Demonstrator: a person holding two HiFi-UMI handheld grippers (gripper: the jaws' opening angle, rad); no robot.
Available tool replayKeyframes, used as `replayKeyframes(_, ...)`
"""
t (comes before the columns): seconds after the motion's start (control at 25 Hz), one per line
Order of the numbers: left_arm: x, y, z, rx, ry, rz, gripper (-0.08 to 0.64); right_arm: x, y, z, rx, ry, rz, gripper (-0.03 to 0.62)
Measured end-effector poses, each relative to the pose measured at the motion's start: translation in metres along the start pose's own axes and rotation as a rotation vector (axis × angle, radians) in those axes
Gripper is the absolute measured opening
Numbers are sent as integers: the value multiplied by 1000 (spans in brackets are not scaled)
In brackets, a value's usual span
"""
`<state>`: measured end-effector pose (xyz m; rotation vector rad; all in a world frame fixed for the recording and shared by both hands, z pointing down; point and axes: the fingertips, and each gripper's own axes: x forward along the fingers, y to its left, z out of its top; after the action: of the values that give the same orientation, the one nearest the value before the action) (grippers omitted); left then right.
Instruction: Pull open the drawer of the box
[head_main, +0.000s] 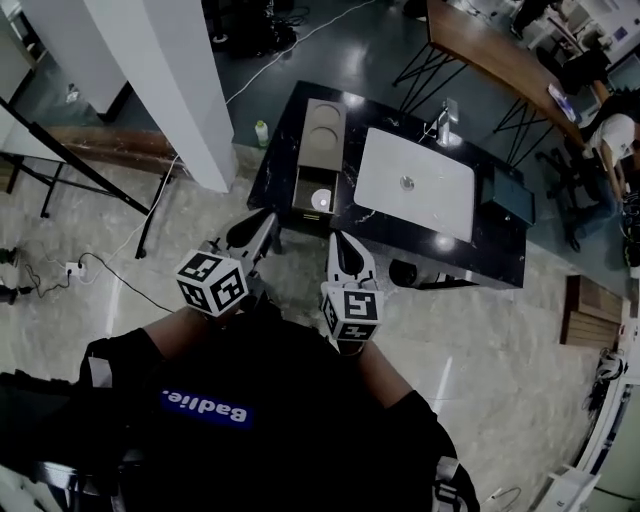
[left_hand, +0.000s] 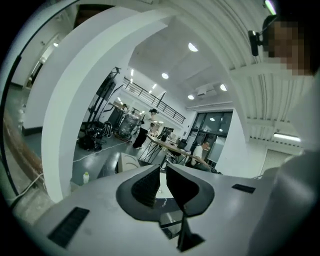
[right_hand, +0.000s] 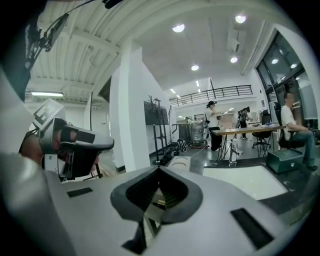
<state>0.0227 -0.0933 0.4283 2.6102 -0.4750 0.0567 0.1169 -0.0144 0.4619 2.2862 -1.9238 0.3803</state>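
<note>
Dark stone table (head_main: 275, 170) fills the upper middle of the head view, with the tan box (head_main: 322, 125) at its left end beside a white tray (head_main: 415, 180). The box's near part looks dark and hollow, but whether that is the drawer partly out cannot be told. The left gripper (head_main: 252, 232) and right gripper (head_main: 345, 250) hang at lower centre, well apart from the table, so the step looks like the approach. The left gripper view shows its jaws a narrow slit apart and empty, the box (left_hand: 126, 162) far off at centre left. The right gripper view shows jaws meeting at the tips, holding nothing, the box (right_hand: 182, 162) just above them in frame. Next, one gripper likely must reach the box's near face with jaws parted.
</note>
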Motion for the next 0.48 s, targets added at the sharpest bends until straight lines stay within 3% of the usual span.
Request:
replayKeyframes(0.12, -18, -31, -12, 117, -9, 27, 40, -33, 7, -1, 22, -31, 27, 0)
replayKeyframes(0.32, -44, -64, -29, 248, -11, 77, 40, -64, 18, -11, 33, -47, 79, 0)
replayKeyframes(0.48, -67, -93, -23, 402, -48, 61, 40, -89, 30, -5, 14, -66, 100, 0)
